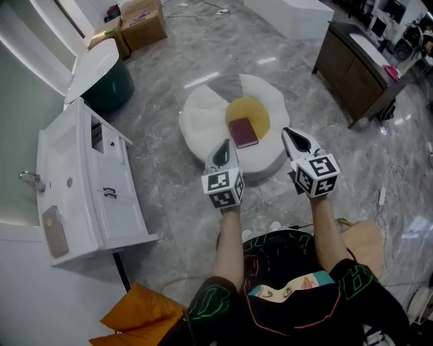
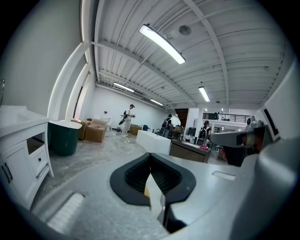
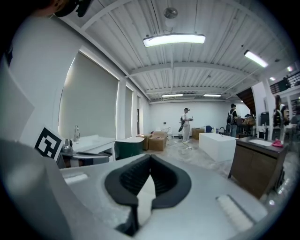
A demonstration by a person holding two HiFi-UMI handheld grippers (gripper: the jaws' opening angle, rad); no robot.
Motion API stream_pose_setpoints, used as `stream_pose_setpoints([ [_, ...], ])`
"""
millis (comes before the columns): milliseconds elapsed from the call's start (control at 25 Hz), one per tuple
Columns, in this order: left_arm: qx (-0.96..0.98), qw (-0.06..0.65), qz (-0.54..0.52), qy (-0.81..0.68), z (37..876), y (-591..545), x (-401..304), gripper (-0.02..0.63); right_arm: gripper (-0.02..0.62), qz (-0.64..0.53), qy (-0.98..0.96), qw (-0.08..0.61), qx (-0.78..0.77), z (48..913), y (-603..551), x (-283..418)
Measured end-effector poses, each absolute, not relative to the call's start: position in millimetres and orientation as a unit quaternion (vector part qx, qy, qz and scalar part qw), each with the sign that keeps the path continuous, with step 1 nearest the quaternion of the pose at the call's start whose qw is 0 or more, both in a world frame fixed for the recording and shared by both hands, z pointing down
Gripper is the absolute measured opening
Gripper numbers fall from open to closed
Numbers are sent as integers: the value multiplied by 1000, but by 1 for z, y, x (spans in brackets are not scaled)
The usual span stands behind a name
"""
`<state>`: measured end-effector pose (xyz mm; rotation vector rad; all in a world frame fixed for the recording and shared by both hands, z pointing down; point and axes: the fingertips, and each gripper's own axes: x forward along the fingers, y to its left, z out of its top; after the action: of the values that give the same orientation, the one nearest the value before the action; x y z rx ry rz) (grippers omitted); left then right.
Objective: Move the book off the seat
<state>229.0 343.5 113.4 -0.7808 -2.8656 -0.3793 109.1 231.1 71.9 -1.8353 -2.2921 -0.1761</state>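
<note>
A dark red book (image 1: 243,132) lies flat on the yellow centre of a white, petal-shaped seat (image 1: 203,118) on the floor, seen in the head view. My left gripper (image 1: 222,154) hovers at the seat's near edge, just left of the book, jaws shut and empty. Over the seat's near right edge my right gripper (image 1: 295,142) is held, also shut and empty. Both gripper views look level across the room, so neither book nor seat shows there. The shut left gripper (image 2: 150,157) and the shut right gripper (image 3: 149,158) have their black pads meeting at the tip.
A white vanity cabinet (image 1: 81,189) stands at the left, a dark green tub (image 1: 108,84) behind it. Cardboard boxes (image 1: 141,23) sit at the back. A brown cabinet (image 1: 355,74) is at the right, a white block (image 1: 291,15) beyond. People (image 3: 186,124) stand far off.
</note>
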Motion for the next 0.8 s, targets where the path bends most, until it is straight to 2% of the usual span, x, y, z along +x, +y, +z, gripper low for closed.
stream_pose_setpoints([
  [560, -247, 108, -158, -950, 160, 369, 200, 9, 3, -71, -776, 132, -613, 108, 253, 86],
  [800, -256, 129, -161, -945, 178, 395, 165, 9, 3, -61, -777, 136, -611, 121, 284, 36],
])
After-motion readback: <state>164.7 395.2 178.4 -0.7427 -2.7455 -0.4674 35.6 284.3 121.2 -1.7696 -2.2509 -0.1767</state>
